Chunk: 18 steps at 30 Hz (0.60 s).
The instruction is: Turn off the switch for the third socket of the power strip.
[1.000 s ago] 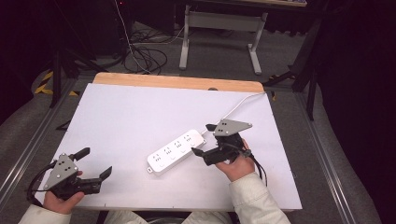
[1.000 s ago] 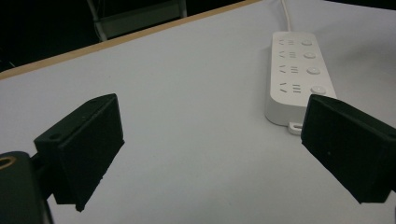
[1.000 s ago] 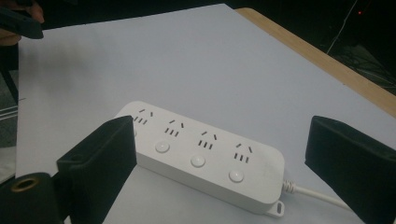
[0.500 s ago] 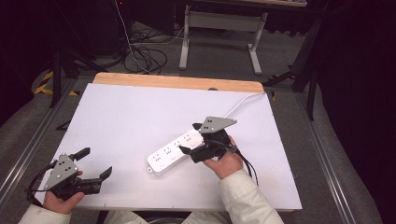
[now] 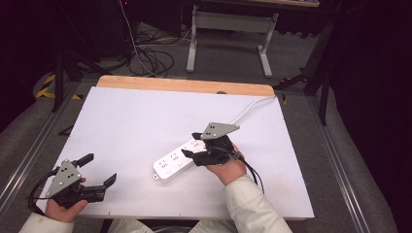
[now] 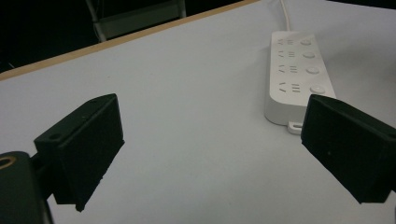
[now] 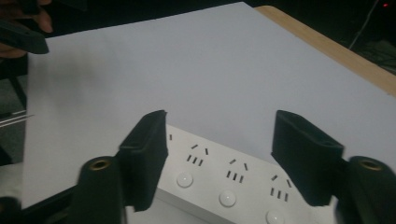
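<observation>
A white power strip [image 5: 174, 162] with several sockets and round buttons lies slantwise in the middle of the white table [image 5: 136, 116]. Its white cable [image 5: 248, 110] runs off to the far right corner. My right gripper [image 5: 191, 144] hovers over the strip's cable end, open, one jaw on each side of the strip's width. In the right gripper view the strip [image 7: 224, 184] lies under the gap of the right gripper [image 7: 219, 156], and I cannot tell if the jaws touch it. My left gripper [image 5: 99, 169] is open near the front left corner, holding nothing. In the left gripper view, the strip [image 6: 294, 70] lies ahead of the open left gripper [image 6: 210, 154].
A wooden strip [image 5: 184, 86] borders the table's far edge. Metal rails run along both sides of the table. Behind it, on the floor, are loose black cables [image 5: 155, 58] and a grey desk frame [image 5: 228, 29]. Bare white surface stretches across the left and far parts.
My right gripper has moved left, from beside the strip's cable end to over it, jaws now straddling it. The left gripper and the strip have stayed put.
</observation>
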Available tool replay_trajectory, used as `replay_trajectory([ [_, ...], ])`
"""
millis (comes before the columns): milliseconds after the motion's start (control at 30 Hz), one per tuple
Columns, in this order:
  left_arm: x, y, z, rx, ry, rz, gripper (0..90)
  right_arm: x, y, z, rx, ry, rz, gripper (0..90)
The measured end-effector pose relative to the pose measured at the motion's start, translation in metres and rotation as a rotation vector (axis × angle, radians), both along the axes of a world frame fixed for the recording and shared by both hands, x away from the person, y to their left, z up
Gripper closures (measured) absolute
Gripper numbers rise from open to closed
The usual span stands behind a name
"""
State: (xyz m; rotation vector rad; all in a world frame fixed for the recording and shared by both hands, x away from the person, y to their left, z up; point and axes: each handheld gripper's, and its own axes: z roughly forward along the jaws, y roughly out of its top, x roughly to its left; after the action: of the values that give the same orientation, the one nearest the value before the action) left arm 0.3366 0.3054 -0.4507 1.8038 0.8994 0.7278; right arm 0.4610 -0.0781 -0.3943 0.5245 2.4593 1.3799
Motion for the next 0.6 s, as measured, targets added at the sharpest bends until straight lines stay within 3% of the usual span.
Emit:
replay_trajectory([
  [33, 0.0, 0.0, 0.0, 0.0, 0.0, 0.0, 6.1, -0.002, 0.002, -0.002, -0.013, -0.016, -0.012, 48.9],
  [133, 0.0, 0.0, 0.0, 0.004, -0.002, 0.0, 6.1, -0.002, 0.006, -0.006, -0.037, -0.011, -0.014, 60.7],
  [167, 0.0, 0.0, 0.0, 0.004, -0.002, -0.001, 6.1, -0.002, 0.006, -0.006, -0.037, -0.011, -0.014, 60.7],
  [200, 0.0, 0.0, 0.0, 0.005, -0.001, -0.001, 6.1, -0.001, 0.009, -0.01, -0.048, -0.004, -0.012, 68.4],
  [267, 0.0, 0.0, 0.0, 0.008, -0.001, -0.001, 6.1, -0.001, 0.01, -0.011, -0.051, 0.001, -0.007, 72.2],
  [300, 0.0, 0.0, 0.0, 0.007, -0.001, -0.002, 6.1, -0.001, 0.014, -0.015, -0.069, 0.0, 0.0, 80.6],
  [367, 0.0, 0.0, 0.0, 0.004, -0.002, -0.001, 6.1, 0.0, 0.017, -0.018, -0.084, 0.012, 0.004, 88.2],
  [600, 0.0, 0.0, 0.0, 0.008, -0.001, -0.001, 6.1, 0.002, 0.025, -0.026, -0.119, 0.044, 0.013, 89.9],
])
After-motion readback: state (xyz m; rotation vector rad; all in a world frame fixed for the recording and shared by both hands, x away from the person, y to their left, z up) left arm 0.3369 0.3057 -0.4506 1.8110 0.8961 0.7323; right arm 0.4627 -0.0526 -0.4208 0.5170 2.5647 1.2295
